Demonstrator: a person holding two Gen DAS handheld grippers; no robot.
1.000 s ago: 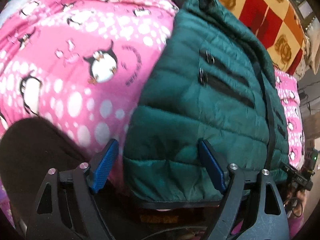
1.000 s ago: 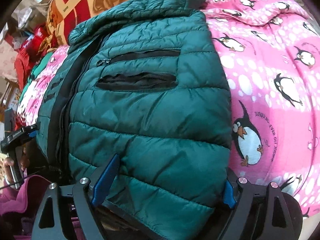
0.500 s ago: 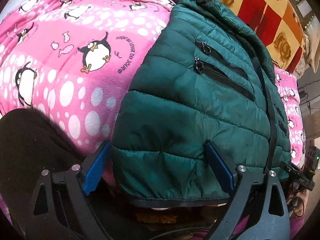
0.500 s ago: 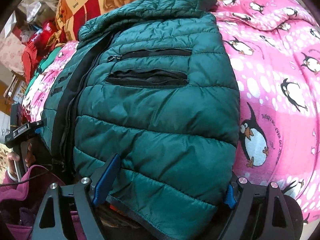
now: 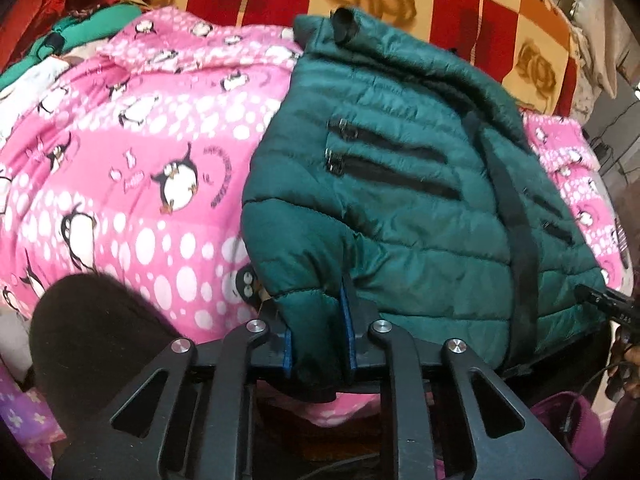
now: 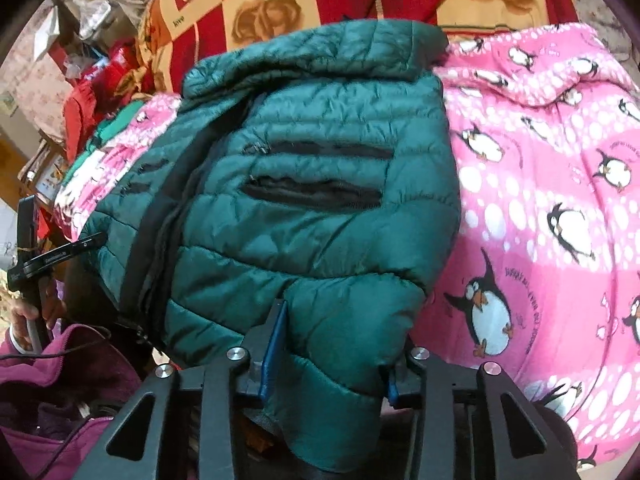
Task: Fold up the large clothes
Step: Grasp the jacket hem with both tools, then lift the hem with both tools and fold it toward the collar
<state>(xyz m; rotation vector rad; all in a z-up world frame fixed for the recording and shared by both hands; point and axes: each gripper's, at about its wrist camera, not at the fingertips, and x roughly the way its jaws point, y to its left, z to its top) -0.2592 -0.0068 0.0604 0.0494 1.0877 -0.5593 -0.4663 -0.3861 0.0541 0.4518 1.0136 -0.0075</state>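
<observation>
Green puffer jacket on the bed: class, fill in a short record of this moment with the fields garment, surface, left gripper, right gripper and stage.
garment: green puffer jacket, lying front up, pocket zips showing
surface: pink penguin blanket
left gripper: left gripper closing, fingers pinching the jacket's near hem corner
right gripper: right gripper closing, a thick bunch of the near hem between its fingers
stage: both near hem corners gripped, not yet folded over

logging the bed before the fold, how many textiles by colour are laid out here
green puffer jacket: 1
pink penguin blanket: 1
red and yellow rose blanket: 1
total: 3
</observation>
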